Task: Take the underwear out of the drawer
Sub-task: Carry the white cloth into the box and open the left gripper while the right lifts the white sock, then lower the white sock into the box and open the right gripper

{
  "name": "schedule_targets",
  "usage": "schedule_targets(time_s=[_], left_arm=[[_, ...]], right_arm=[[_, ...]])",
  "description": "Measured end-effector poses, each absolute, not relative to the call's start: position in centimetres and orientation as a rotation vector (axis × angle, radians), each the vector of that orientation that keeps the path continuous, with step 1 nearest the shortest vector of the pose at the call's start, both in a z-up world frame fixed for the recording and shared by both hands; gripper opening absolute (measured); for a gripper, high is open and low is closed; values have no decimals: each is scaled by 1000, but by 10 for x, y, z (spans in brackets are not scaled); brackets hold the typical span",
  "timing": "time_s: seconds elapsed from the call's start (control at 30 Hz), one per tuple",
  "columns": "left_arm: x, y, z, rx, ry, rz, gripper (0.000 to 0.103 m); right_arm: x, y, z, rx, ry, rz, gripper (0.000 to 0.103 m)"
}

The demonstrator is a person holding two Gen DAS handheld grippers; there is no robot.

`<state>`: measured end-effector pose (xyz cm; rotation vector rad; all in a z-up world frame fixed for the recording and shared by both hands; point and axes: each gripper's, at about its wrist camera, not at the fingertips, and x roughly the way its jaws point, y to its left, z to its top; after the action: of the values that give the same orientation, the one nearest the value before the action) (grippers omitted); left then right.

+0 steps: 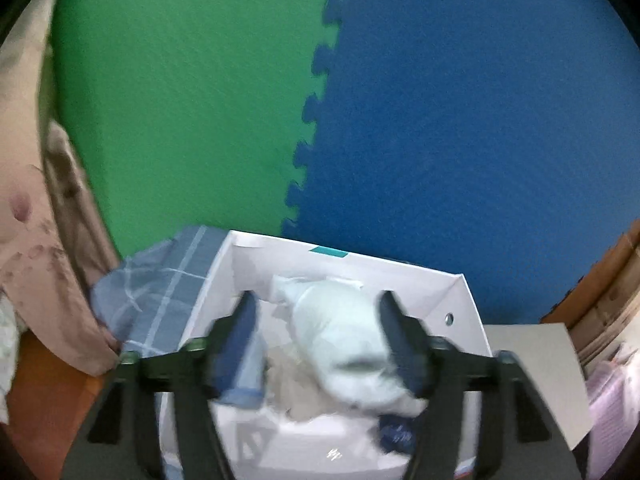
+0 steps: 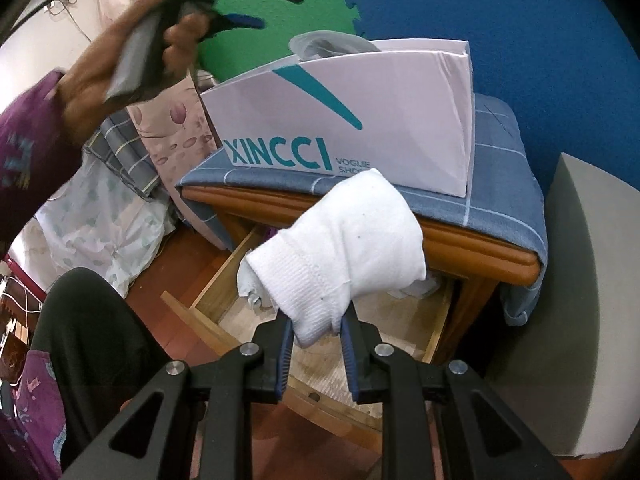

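Observation:
In the left wrist view my left gripper (image 1: 320, 340) stands open over a white shoe box (image 1: 460, 296). A pale rolled garment (image 1: 344, 344) lies in the box between its fingers, on top of other folded clothes. From the right wrist view that same left gripper (image 2: 268, 6) is held in a hand above the box (image 2: 360, 112). My right gripper (image 2: 316, 332) is shut on a white rolled underwear bundle (image 2: 344, 244), which hangs above the open wooden drawer (image 2: 224, 268). A few pale garments (image 2: 416, 290) lie at the drawer's back.
The box stands on a wooden nightstand (image 2: 460, 244) covered by a blue checked cloth (image 2: 496, 168). Green and blue foam mats (image 1: 440, 100) line the wall behind. Floral pillows (image 2: 172, 128) are at left, a grey block (image 2: 580, 280) at right, a person's knee (image 2: 92, 320) at lower left.

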<state>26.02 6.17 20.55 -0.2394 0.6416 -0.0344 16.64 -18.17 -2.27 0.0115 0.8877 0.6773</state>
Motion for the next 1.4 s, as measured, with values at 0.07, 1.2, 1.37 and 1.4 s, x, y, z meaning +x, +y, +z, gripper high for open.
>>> schedule_targets(time_s=[0.07, 1.2, 1.37, 1.4], left_arm=[[228, 62, 211, -192, 578, -16, 79], [68, 161, 90, -196, 660, 22, 100], [66, 167, 91, -225, 656, 39, 100], [64, 168, 91, -226, 652, 45, 100]], right_arm=[[164, -181, -19, 13, 871, 683, 21], [410, -161, 79, -36, 813, 484, 29], [317, -169, 122, -14, 546, 670, 28], [300, -164, 123, -36, 530, 707, 28]])
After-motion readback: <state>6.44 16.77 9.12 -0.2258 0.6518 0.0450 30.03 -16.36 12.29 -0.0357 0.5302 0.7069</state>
